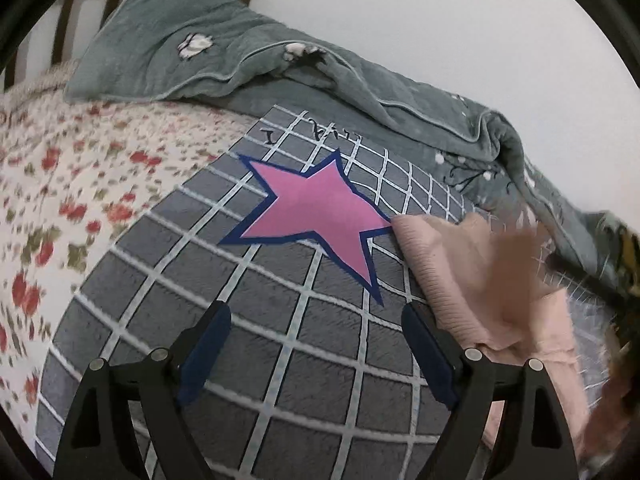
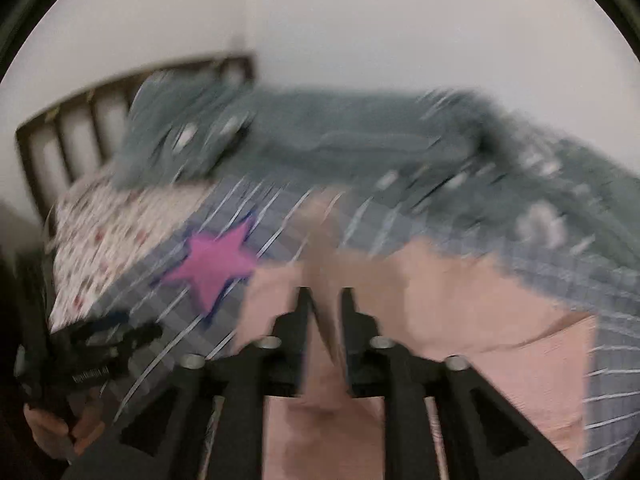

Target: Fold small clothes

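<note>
**Inspector A:** State of the left gripper (image 1: 316,309)?

**Inspector B:** Jaws spread wide, with nothing between them. It hangs above bare grey grid mat (image 1: 280,360), just this side of the pink star (image 1: 320,208).

**A:** Where is the pink garment (image 1: 472,280) relative to it?

**B:** To the right. It lies on the mat, with its ribbed edge just beside the outer face of the right-hand finger. Whether the two touch, I cannot tell. The garment's far left corner meets one point of the star. None of it is between the jaws.

**A:** And the right gripper (image 2: 325,292)?

**B:** That view is heavily blurred. The fingers stand close together with a narrow gap, and a pinkish-brown strip of cloth runs up through the gap. I cannot tell whether the pads press on it or merely flank it.

**A:** Where is the garment in that view?

**B:** Directly under and beyond the right gripper, spreading from the star's right side across to the right part of the mat.

**A:** Surroundings?

**B:** A floral sheet (image 1: 80,180) lies left of the mat and a green quilt (image 1: 240,52) is bunched along the far side. The headboard (image 2: 60,132) is at far left. The right wrist view shows the left gripper low at left, held by a hand (image 2: 52,428).
</note>
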`<move>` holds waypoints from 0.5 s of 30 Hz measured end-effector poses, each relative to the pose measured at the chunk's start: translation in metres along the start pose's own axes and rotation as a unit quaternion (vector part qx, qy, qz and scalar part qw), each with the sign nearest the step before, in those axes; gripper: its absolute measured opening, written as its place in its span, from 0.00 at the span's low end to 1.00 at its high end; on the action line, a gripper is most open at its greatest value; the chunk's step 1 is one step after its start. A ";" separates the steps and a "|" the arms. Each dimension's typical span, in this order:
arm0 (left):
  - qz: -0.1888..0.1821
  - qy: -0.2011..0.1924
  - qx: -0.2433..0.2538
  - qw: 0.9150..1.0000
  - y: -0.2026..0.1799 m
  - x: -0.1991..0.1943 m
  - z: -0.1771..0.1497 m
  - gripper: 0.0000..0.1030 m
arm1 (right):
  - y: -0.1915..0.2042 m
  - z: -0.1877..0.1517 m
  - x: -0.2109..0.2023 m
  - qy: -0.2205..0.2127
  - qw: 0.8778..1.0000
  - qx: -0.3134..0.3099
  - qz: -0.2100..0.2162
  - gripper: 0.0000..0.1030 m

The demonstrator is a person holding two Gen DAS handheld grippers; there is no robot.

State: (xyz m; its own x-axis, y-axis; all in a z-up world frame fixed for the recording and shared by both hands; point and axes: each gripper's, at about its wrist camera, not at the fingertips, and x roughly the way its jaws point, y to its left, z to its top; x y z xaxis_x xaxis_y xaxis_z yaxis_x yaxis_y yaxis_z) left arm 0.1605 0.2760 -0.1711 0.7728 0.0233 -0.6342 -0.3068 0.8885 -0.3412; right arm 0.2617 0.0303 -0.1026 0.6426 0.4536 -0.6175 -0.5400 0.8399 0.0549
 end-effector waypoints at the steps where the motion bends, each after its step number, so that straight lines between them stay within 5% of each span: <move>1: -0.004 0.003 -0.007 1.000 0.002 -0.002 -0.001 0.84 | 0.005 -0.006 0.005 0.010 1.000 0.005 0.005 0.34; 5: -0.005 0.000 0.007 1.000 -0.005 -0.010 -0.007 0.84 | -0.014 -0.025 -0.013 0.001 1.000 0.023 0.008 0.43; 9: -0.026 0.011 0.019 0.999 -0.023 -0.010 -0.010 0.84 | -0.080 -0.052 -0.057 -0.026 0.997 0.056 -0.052 0.49; 15: -0.048 0.030 0.036 0.998 -0.063 0.005 -0.009 0.84 | -0.185 -0.097 -0.087 0.022 0.983 0.123 -0.131 0.50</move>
State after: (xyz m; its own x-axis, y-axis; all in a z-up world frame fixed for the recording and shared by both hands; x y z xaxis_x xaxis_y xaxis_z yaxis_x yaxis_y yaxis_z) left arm 0.1788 0.2156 -0.1593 0.7613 -0.0882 -0.6423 -0.1912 0.9161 -0.3524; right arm 0.2527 -0.1933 -0.1355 0.7151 0.2026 -0.6691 -0.2076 0.9755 0.0734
